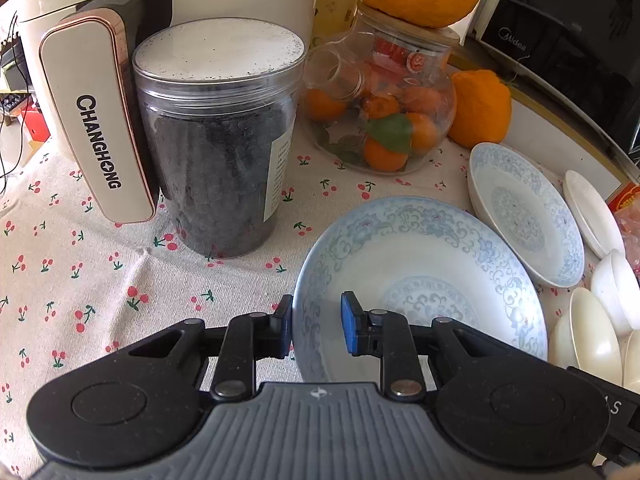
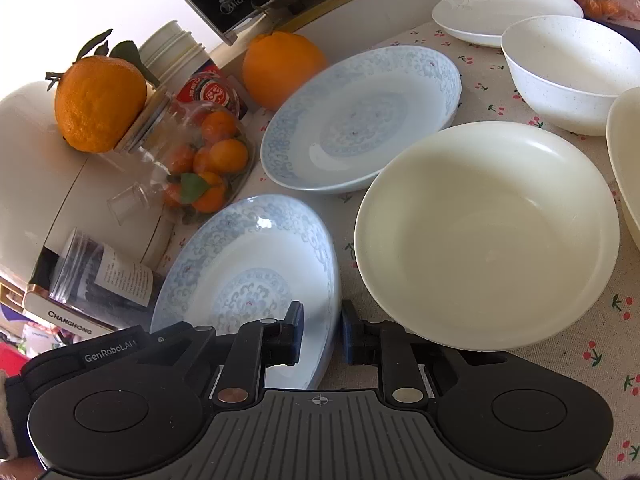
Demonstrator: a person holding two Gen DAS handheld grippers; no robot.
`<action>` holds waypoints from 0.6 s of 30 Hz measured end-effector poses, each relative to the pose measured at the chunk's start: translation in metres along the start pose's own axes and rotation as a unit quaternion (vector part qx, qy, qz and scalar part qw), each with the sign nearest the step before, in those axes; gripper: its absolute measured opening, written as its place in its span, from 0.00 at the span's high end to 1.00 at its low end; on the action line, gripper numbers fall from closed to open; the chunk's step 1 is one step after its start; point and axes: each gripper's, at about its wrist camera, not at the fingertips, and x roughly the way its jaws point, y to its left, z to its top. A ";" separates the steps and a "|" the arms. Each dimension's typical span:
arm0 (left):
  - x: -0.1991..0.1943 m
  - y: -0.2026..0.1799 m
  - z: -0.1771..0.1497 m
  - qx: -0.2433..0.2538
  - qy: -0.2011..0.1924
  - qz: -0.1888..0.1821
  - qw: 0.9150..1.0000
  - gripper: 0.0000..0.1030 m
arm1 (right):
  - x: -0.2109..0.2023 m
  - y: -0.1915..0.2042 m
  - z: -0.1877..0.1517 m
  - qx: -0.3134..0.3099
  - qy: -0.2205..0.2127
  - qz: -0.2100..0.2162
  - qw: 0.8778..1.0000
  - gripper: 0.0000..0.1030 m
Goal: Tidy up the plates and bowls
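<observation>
"CHANGHONG" marks appliance (image 1: 96, 120) (black box (image 1: 560, 40) reads "Midea").

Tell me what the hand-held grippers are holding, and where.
Nothing yet: left hand-held gripper and right hand-held gripper are open, straddling opposite rims of the near blue-patterned plate.

Left wrist view: near rim of the blue-patterned plate (image 1: 420, 264) hidden behind the gripper body. Cream appliance (image 1: 96, 112) cut off at top edge. Stacked white bowls (image 1: 608, 320) cut by right edge; count unclear. Label text on dark jar (image 1: 216, 140) too small to read.

Right wrist view: cream bowl (image 2: 628, 168) cut by right edge. Near cream bowl's (image 2: 488, 232) front rim hidden behind the jaws.
</observation>
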 end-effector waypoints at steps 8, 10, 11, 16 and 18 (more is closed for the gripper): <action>-0.012 0.010 -0.004 -0.017 -0.005 -0.024 1.000 0.88 | -0.013 0.003 -0.002 -0.041 -0.012 -0.002 0.999 0.86; -0.018 0.011 -0.008 -0.019 -0.005 -0.027 0.999 0.89 | -0.016 0.003 -0.003 -0.039 -0.007 -0.004 0.999 0.86; -0.020 0.011 -0.010 -0.021 -0.004 -0.028 0.999 0.89 | -0.018 0.002 -0.003 -0.039 -0.006 -0.003 0.999 0.86; -0.042 0.015 -0.026 -0.023 -0.005 -0.035 0.999 0.90 | -0.033 0.003 -0.009 -0.053 -0.008 0.000 0.999 0.86; -0.053 0.016 -0.032 -0.022 -0.010 -0.037 0.999 0.90 | -0.041 0.004 -0.011 -0.060 -0.011 0.004 0.998 0.86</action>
